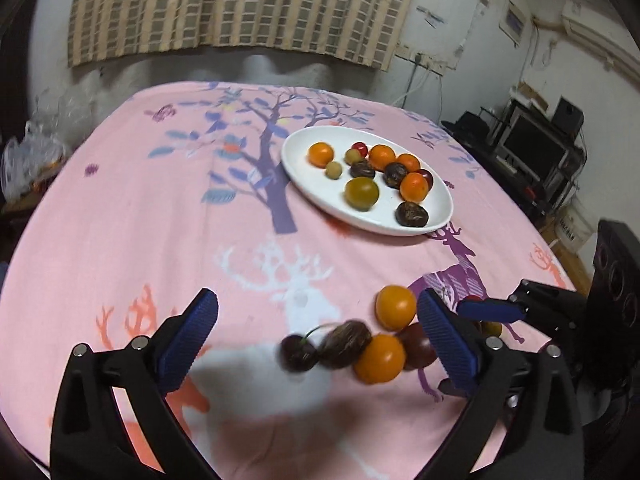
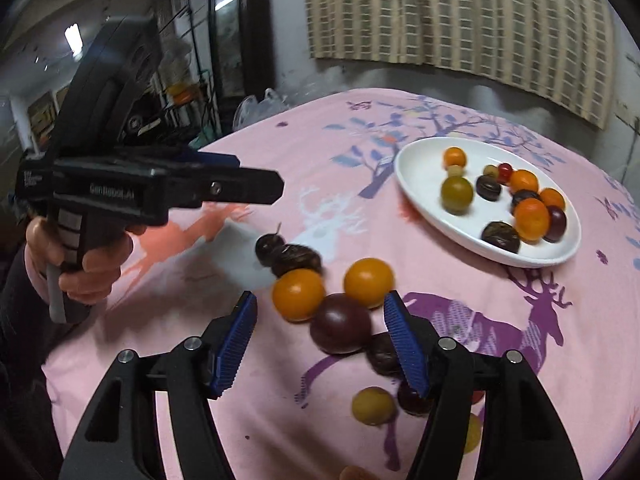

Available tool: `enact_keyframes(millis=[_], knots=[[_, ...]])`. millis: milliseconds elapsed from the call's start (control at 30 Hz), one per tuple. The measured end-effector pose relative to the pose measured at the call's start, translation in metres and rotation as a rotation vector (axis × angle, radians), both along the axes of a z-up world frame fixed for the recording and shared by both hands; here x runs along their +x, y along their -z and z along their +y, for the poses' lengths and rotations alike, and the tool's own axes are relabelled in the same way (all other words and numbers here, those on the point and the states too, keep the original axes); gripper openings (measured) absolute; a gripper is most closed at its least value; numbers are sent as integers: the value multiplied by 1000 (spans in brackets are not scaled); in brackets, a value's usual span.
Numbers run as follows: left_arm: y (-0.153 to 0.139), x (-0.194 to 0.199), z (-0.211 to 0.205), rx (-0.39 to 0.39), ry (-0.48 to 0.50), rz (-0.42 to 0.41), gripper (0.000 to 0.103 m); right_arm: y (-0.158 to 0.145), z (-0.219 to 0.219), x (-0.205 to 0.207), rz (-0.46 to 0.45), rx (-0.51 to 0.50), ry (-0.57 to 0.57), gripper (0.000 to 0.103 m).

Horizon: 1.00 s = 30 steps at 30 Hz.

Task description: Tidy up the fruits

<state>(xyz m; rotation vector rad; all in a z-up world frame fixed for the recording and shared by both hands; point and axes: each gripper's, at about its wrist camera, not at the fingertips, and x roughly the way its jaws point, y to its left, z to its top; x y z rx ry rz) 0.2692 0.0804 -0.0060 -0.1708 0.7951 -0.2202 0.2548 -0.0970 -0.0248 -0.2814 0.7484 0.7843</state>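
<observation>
A white oval plate (image 1: pixel 400 224) (image 2: pixel 408 184) on the pink cloth holds several small fruits: orange, olive-green, dark brown and red ones. Nearer, loose fruits lie in a cluster: two orange ones (image 1: pixel 396 306) (image 2: pixel 368 282), a dark plum (image 2: pixel 340 324), a brown fruit (image 1: pixel 346 344) and a stemmed cherry (image 1: pixel 298 352). My left gripper (image 1: pixel 316 300) stands open, wide, just short of the cluster, touching nothing. My right gripper (image 2: pixel 322 300) is open too, and the plum lies between its fingers with gaps on both sides. A blue finger (image 1: pixel 492 310) of the right gripper shows at the right of the left wrist view.
A hand (image 2: pixel 80 264) holds the left gripper (image 2: pixel 272 188) at the left. More small fruits (image 2: pixel 372 405) lie under my right gripper. Plastic bags (image 1: pixel 32 156) sit off the table's far left, and a shelf of electronics (image 1: pixel 532 148) and a speaker (image 1: pixel 616 280) stand at the right.
</observation>
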Motion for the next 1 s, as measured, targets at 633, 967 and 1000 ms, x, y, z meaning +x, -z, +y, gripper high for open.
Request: enact_keyframes(millis=[633, 967, 1000], knots=[[-6, -12, 33, -74, -86, -15, 98, 31, 16, 5, -53, -195, 47, 49], [-8, -27, 9, -12, 27, -43, 97, -9, -25, 11, -16, 43, 149, 40], [-7, -33, 1, 6, 68, -54, 96, -14, -32, 12, -19, 72, 174, 40]])
